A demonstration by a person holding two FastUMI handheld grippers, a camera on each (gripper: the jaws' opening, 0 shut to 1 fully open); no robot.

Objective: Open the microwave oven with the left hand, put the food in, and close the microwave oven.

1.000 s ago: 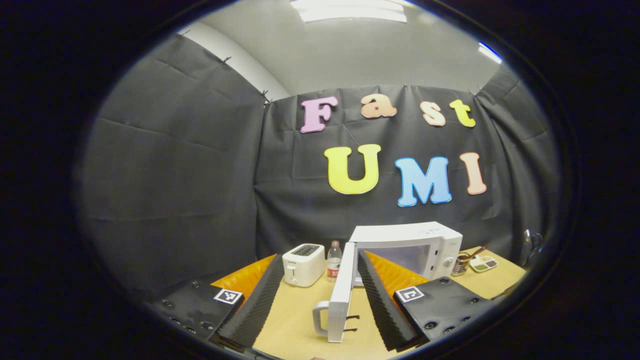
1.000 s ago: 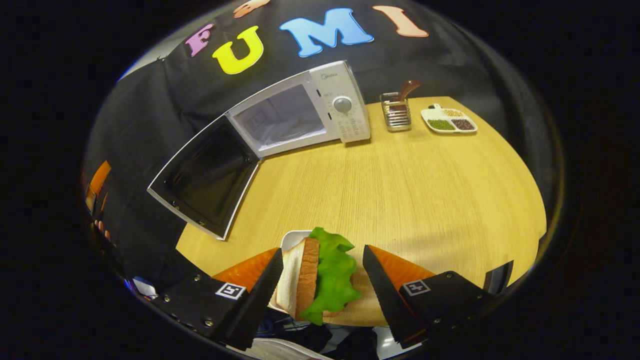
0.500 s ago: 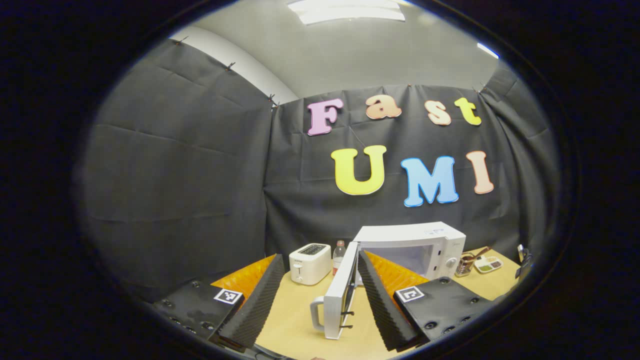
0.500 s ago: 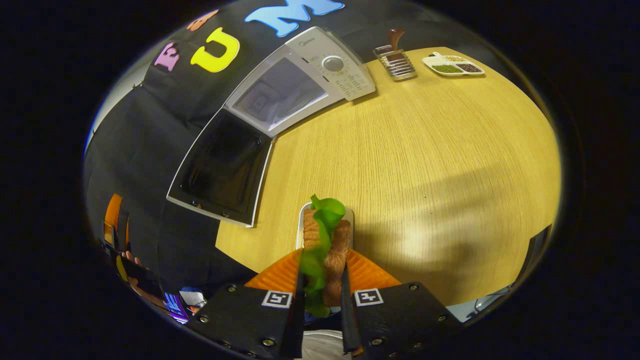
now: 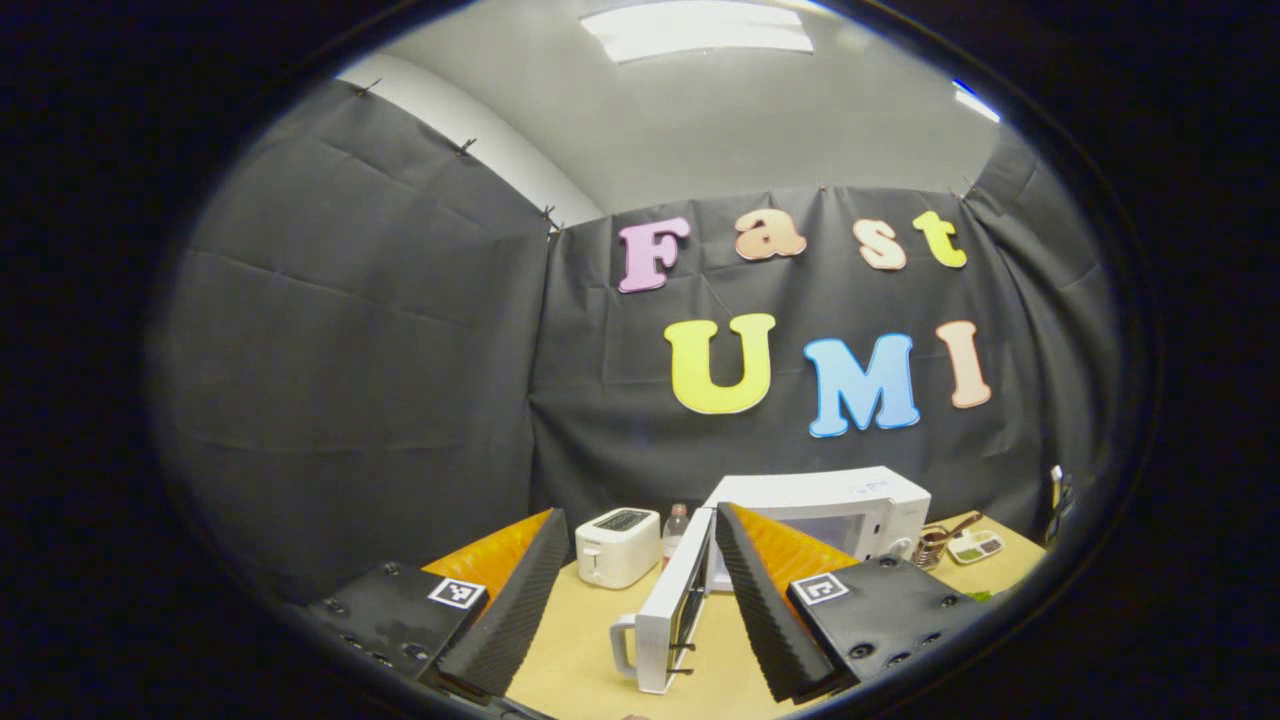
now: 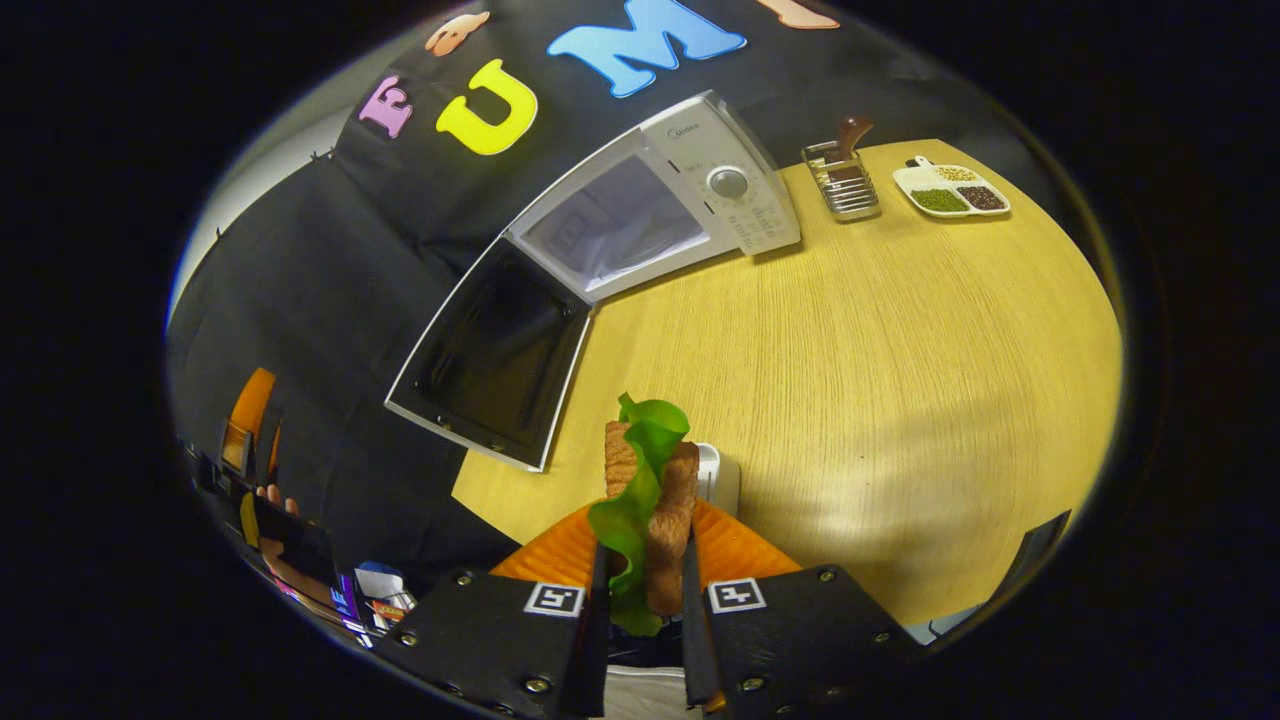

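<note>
Right tongs [image 6: 640, 600] squeeze the sandwich [image 6: 645, 500], the left tongs [image 5: 630, 600] gape wide with nothing inside, and the open microwave [image 6: 650, 205] lies ahead, a little left of the sandwich.

Microwave [image 6: 690, 205] sitting on table [image 6: 900, 380] well ahead of right gripper [image 6: 643, 590], its door [image 6: 495, 355] swinging out ahead-left. Utensil rack [image 6: 842, 180] and divided dish [image 6: 950, 188] lying far ahead-right. Sandwich [image 6: 645, 500] standing between the fingers, tray [image 6: 722, 478] just beyond.
</note>
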